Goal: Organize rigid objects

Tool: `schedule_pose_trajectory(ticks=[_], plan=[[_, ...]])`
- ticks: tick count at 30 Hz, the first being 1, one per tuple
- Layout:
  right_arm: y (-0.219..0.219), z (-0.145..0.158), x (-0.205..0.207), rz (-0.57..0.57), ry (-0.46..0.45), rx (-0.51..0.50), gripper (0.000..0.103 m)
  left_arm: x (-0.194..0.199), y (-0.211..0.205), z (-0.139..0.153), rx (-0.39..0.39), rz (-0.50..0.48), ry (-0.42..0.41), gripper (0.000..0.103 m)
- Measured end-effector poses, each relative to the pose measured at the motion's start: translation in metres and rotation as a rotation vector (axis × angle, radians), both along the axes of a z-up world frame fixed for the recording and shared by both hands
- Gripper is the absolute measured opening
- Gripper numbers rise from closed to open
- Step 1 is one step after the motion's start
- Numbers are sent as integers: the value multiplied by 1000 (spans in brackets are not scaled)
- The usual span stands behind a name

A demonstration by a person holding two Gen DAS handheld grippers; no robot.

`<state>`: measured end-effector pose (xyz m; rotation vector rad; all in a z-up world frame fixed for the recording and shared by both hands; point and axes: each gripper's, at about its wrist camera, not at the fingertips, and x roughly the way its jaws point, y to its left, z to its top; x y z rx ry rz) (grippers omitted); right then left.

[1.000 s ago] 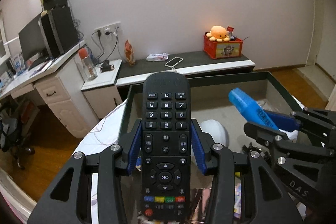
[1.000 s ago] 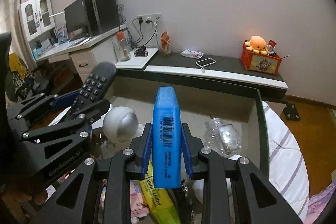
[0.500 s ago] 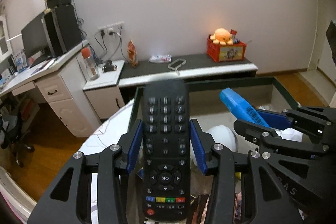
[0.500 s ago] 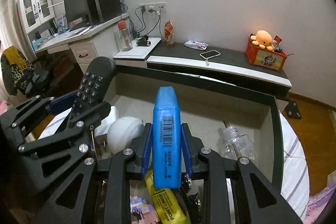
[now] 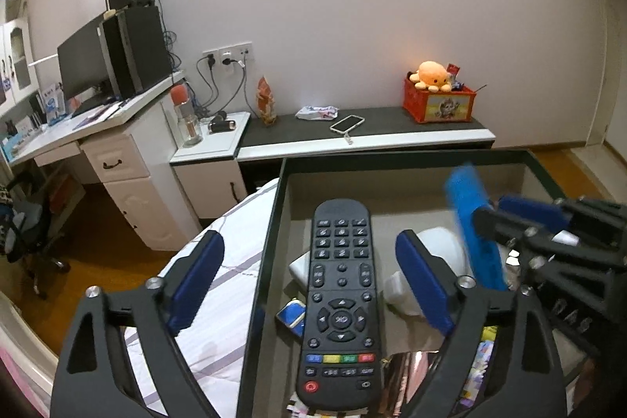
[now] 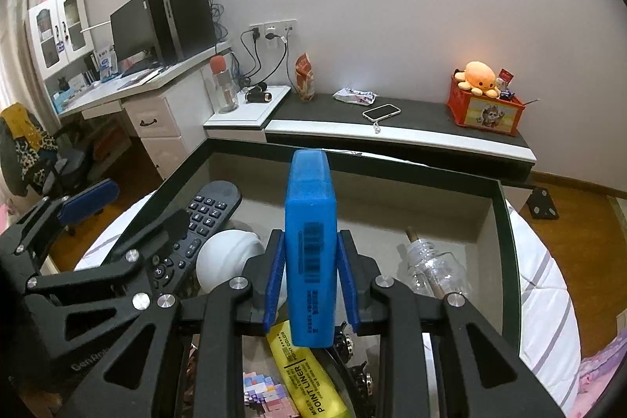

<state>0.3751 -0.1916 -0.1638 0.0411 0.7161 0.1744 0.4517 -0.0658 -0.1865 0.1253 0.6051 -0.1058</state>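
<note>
risk: your remote (image 5: 341,300) is loose over the bin (image 5: 411,159) clutter; it may land crooked or knock the white ball (image 6: 231,257).
left tongs (image 5: 309,281): jaws just opened wide, pads clear of the remote.
right tongs (image 6: 309,285): narrow, clamped on the blue marker (image 6: 309,245) above the bin.

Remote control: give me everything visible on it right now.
The remote control is a long black plastic bar with number keys, a round arrow pad, four coloured keys and a red power button. It lies face up over the clutter inside the bin, top end pointing away. The left gripper has just been opening; its blue pads stand clear of both sides.
</note>
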Motion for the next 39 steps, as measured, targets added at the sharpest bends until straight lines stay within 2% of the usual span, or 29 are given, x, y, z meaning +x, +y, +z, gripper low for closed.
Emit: schedule_pose_trajectory(ticks=[2,6,11,16,20,24,27,29,30,39], plan=[[-1,2,-4,-6,-33,7,29,-1,1,1,-6,2,-5,91],[-1,3,-4,-10,-33,15,32,-3,4,-1,-20,-4,-5,91],[-3,4,-6,-42,-46,14,43,-5,11,0,-56,-11,-7,92],[-5,2,-14,-67,-53,2,57,-13,20,1,-87,-3,-25,99],[-10,-5,-23,-65,-26,14,62,-16,26,-7,-112,0,17,102],[-12,-5,-31,-43,-11,27,85,-20,26,-13,-114,11,71,103],[-11,-3,-37,-33,-3,18,86,-28,28,-11,-116,10,84,103],[-10,0,-41,-38,-9,0,95,-34,31,-9,-142,2,103,103],[-10,1,-44,-40,-13,-3,103,-36,32,-9,-151,-1,113,103],[-14,15,-77,-62,-57,-30,103,-71,26,8,-163,-37,103,103]])
